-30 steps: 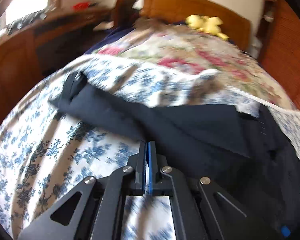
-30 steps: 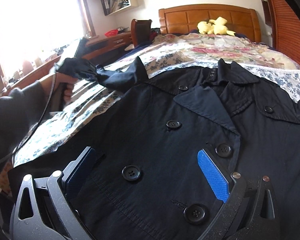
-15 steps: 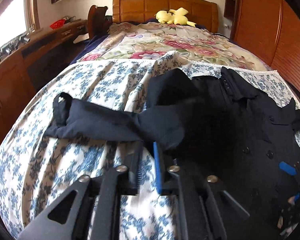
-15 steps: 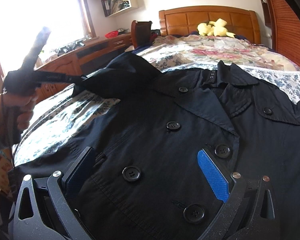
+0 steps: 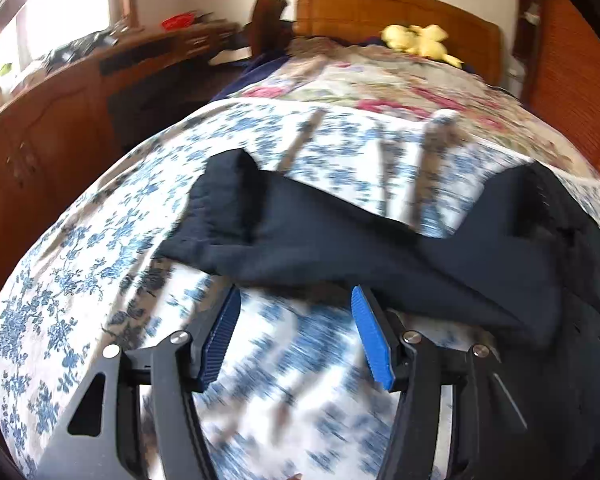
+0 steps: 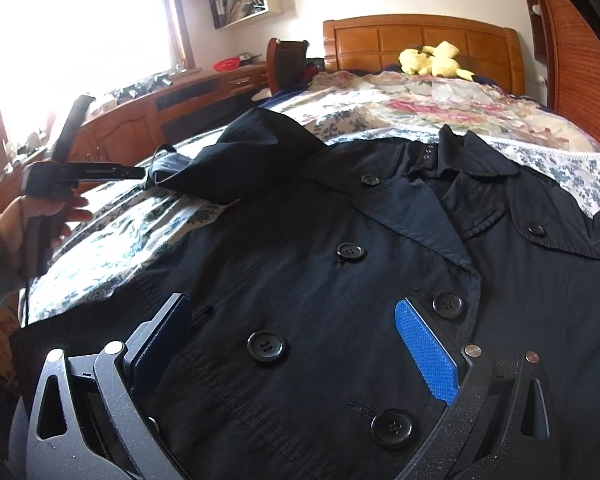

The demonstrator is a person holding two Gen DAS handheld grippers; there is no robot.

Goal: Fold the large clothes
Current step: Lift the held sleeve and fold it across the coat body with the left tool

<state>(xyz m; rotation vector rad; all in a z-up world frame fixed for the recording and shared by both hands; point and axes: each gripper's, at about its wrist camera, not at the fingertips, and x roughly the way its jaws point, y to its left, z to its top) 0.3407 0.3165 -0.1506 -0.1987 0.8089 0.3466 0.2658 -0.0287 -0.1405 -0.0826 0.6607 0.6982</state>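
A black double-breasted coat (image 6: 340, 280) lies front up on the blue-flowered sheet (image 5: 80, 280). Its sleeve (image 5: 320, 236) stretches out to the left across the sheet, cuff at the far end. My left gripper (image 5: 295, 290) sits just short of the sleeve's near edge, its jaws opening, with only sheet between the blue pads. The right wrist view shows the left gripper (image 6: 140, 172) level beside the sleeve's cuff (image 6: 168, 164), held by a hand (image 6: 48, 208). My right gripper (image 6: 292, 300) stands wide open low over the coat's buttoned front, pads apart from the cloth.
A flowered quilt (image 6: 440, 100) covers the far half of the bed, with a yellow plush toy (image 6: 432, 60) at the wooden headboard (image 6: 420, 36). A long wooden desk (image 5: 60, 120) and a chair (image 6: 288, 60) run along the left, under a bright window.
The left gripper went from shut on the sleeve to open. The sleeve left its jaws and now lies spread on the sheet. The right gripper has not moved.
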